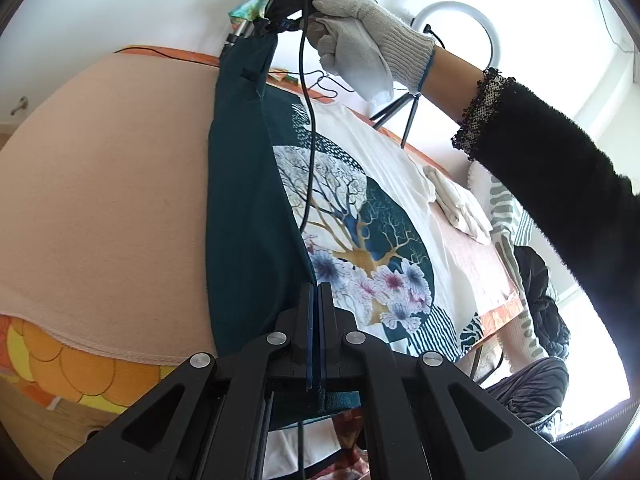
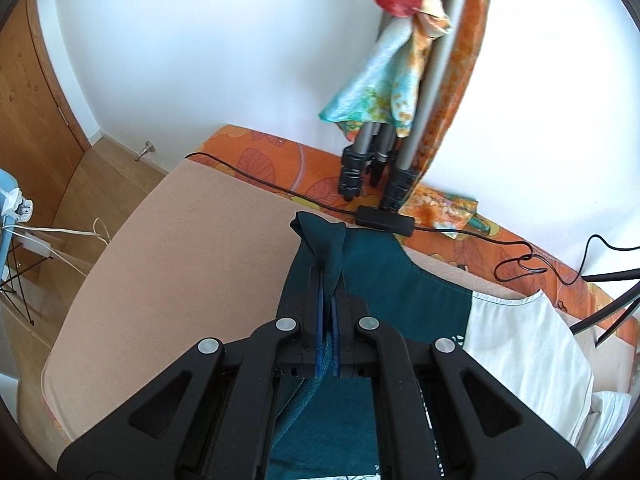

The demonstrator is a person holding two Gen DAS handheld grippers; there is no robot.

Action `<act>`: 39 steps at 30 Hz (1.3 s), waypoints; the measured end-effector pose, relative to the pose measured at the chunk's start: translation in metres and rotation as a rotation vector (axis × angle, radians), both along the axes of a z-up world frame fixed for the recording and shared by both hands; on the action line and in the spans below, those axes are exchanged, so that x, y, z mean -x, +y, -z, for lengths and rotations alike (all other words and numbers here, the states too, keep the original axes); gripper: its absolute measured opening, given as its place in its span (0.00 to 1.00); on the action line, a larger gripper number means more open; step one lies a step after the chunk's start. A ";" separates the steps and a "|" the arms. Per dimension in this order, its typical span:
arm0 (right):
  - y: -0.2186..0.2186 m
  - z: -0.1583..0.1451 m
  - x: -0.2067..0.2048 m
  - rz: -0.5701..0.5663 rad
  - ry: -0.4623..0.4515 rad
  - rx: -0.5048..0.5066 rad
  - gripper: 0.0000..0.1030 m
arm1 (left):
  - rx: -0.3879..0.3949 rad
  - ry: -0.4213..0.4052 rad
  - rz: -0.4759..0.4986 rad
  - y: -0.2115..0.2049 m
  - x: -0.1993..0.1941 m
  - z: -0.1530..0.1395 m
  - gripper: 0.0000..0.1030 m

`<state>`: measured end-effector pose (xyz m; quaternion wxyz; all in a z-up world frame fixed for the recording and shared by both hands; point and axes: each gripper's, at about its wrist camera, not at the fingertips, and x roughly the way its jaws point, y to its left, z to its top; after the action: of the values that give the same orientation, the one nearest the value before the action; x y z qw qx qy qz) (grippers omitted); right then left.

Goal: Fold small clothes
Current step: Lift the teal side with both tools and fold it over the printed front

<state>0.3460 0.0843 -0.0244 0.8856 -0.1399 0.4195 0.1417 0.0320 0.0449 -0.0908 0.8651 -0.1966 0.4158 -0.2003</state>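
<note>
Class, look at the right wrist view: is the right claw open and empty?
No: the right claw is shut on the dark teal fabric of the shirt.

From my feed it's a plain white-walled room (image 2: 180,60) with a wooden door (image 2: 28,120) on the left and light wood flooring (image 2: 116,172). There's a ring light (image 1: 456,36) on a stand, a tripod (image 2: 384,152) by the wall, and really bright daylight pouring in from a window (image 1: 600,320).

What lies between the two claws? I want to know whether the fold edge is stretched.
In the left wrist view, a lifted band of the teal shirt spans from the left claw up to the right claw.
</note>
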 end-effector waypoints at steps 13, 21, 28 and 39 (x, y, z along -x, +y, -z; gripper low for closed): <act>-0.101 0.067 -0.031 0.142 0.098 -0.024 0.04 | -0.050 0.062 0.145 -0.060 -0.024 0.013 0.00; -0.122 0.072 -0.032 0.186 0.153 -0.086 0.52 | -0.065 0.085 0.145 -0.063 -0.027 0.018 0.00; -0.148 0.023 0.014 0.149 0.095 -0.061 0.68 | -0.059 0.058 0.174 -0.065 -0.020 0.008 0.36; -0.218 -0.050 0.153 0.106 -0.018 -0.079 0.70 | -0.021 -0.072 0.223 -0.047 0.019 -0.028 0.42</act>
<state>0.1935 -0.1340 0.0253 0.9005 -0.0837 0.4123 0.1100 0.0131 -0.0022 -0.0632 0.8537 -0.1327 0.4059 -0.2980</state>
